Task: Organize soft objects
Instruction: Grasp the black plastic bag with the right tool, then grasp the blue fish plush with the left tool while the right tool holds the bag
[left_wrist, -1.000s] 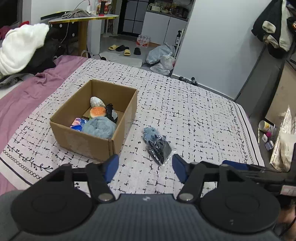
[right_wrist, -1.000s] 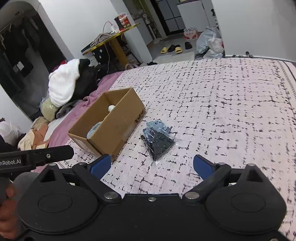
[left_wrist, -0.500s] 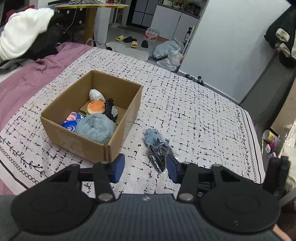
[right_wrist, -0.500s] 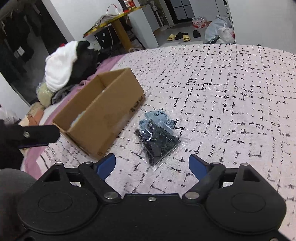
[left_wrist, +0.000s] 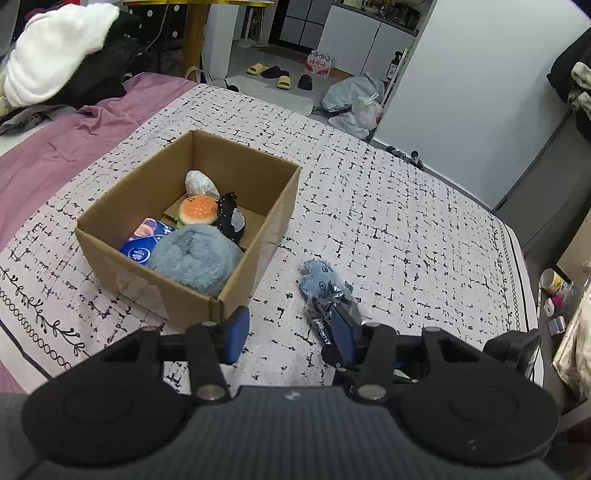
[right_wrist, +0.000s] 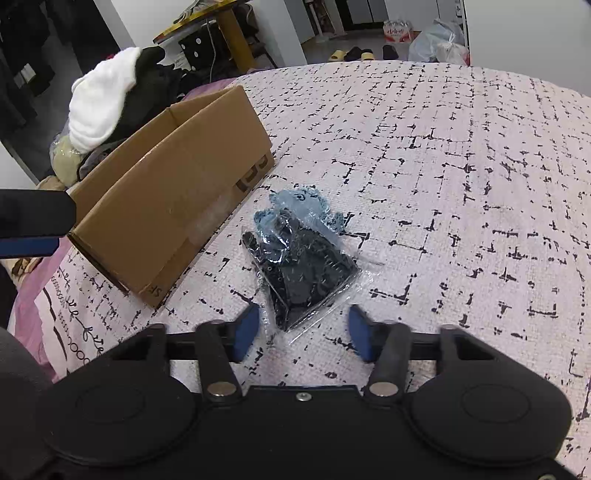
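Observation:
A clear bag holding a blue and black plush lies on the patterned bedspread, just right of the cardboard box. My right gripper hovers low over the bag's near corner, which lies between the fingers. Its jaws are closing, and a gap still shows on each side of the bag. In the left wrist view the bagged plush sits ahead and slightly right. My left gripper stands partly open with only bedspread between its fingers. The box holds a fluffy blue plush, a burger toy and other soft items.
The left gripper's finger juts in from the left beside the box. A pile of white and dark clothes lies at the far left on a purple sheet. Small bottles and items stand past the bed's right edge.
Both grippers came lower and nearer the bagged plush. The right jaws narrowed sharply around the bag's near corner. The left jaws narrowed a little early on.

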